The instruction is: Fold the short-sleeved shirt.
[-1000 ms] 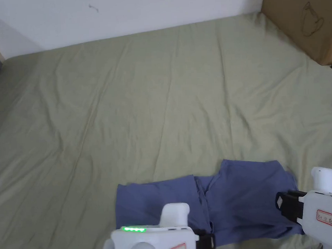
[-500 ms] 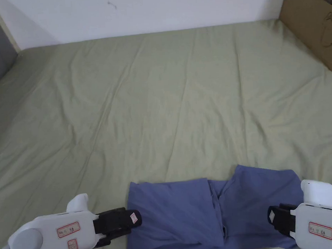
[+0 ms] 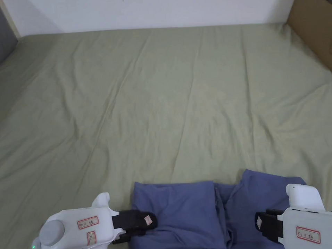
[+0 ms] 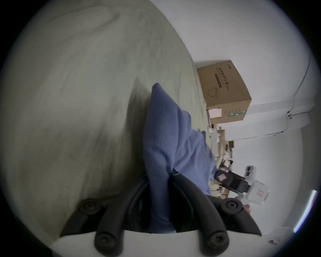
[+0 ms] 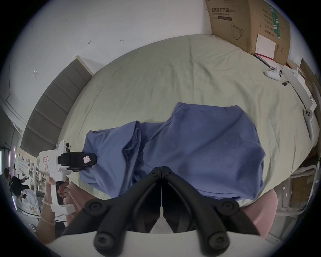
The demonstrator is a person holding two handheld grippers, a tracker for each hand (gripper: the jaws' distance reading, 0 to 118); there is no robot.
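Your left hand-held gripper clamps the shirt edge; right hand-held gripper sits closed, empty. Mid-fold: next, carry that edge across.

Soft, even light in the head view; both gripper views bend into round fisheye frames with black corners, the left one dimmer and smeared.

open bedsheet ahead, cardboard box far right
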